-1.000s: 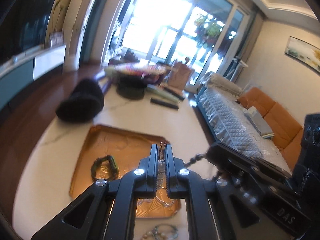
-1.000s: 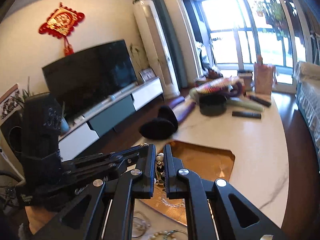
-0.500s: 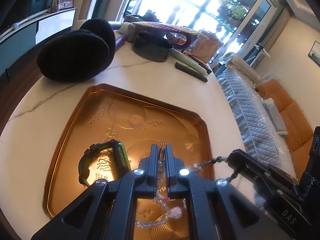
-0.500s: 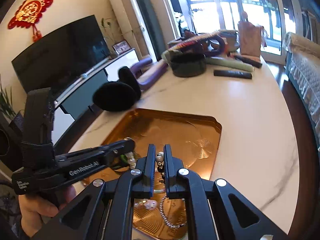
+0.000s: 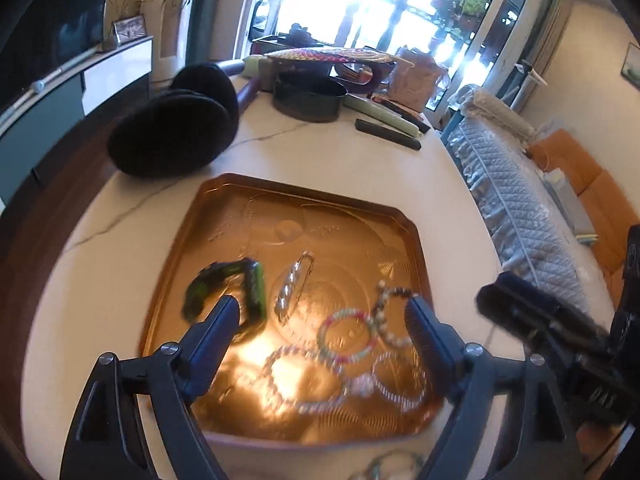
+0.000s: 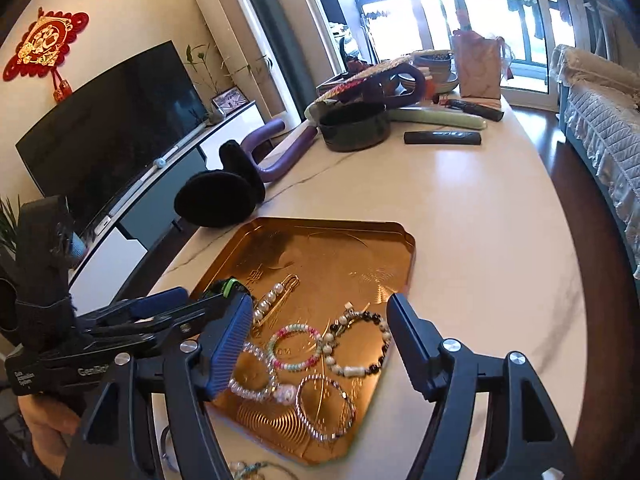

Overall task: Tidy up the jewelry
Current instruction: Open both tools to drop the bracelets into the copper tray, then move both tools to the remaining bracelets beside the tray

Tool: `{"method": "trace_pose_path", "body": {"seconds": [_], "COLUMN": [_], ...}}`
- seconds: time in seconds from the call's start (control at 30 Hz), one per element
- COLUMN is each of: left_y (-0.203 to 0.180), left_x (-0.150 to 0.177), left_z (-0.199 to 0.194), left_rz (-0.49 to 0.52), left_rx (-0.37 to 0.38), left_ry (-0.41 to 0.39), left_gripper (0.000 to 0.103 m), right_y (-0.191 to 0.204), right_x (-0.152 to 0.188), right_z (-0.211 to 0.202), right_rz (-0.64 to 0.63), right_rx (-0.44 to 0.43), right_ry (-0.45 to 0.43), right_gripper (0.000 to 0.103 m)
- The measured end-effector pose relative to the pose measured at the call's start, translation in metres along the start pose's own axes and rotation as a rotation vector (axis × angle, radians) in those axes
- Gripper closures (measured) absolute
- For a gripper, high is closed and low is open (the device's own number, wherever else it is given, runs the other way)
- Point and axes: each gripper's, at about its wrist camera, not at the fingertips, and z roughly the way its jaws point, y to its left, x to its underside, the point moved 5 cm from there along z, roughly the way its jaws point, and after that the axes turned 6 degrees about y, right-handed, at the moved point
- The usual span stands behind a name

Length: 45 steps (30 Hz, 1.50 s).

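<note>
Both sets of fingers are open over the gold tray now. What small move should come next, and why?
Probably lift both grippers clear and go for the loose beaded pieces on the white marble table in front of the gold metal tray. The left gripper and right gripper have just been opening, nothing is pressed between either's fingers, and the clear bead bracelets already lie in the tray.

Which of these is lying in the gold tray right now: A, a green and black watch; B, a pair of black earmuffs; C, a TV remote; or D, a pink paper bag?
A: the green and black watch lies at the left of the gold tray, next to a pearl pin and several bead bracelets.
</note>
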Motion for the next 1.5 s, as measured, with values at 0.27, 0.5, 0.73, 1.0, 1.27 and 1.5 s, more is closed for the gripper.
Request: {"method": "trace_pose_path", "body": {"seconds": [0.27,0.5,0.73,1.0,1.27,1.5], "left_y": [0.02,0.04,0.021,0.022,0.033,0.029], "left_x": [0.042,0.117,0.156,0.161,0.16,0.155], "left_z": [-0.062,-0.091,-0.05,-0.02,-0.007,-0.012], "left_rz": [-0.027,0.007,0.181,0.213,0.162,0.153], "left_rx": [0.007,-0.122,-0.19,-0.235,-0.198,-0.148], "left_ry": [0.088,0.085,0.097,0.154,0.185,0.179], "left_gripper": [0.018,0.013,0.013,0.013,0.013,0.039], "right_y": [0.019,0.031,0.031,0.043,0.062,0.056], "right_x": [0.047,0.098,0.131,0.14,0.158,0.145], "right_z": [-0.042,-0.05,-0.002,0.03,0.038,0.035], "right_rz": [-0.104,-0.127,-0.174,-0.228,-0.549,-0.504], "right_rx": [-0.021,-0.103,-0.116,-0.099,-0.026,-0.052], "right_ry": [0.049,0.118,0.251,0.316,0.347,0.319], "right_gripper": [0.03,0.019,0.015,0.014,0.01,0.026]}}
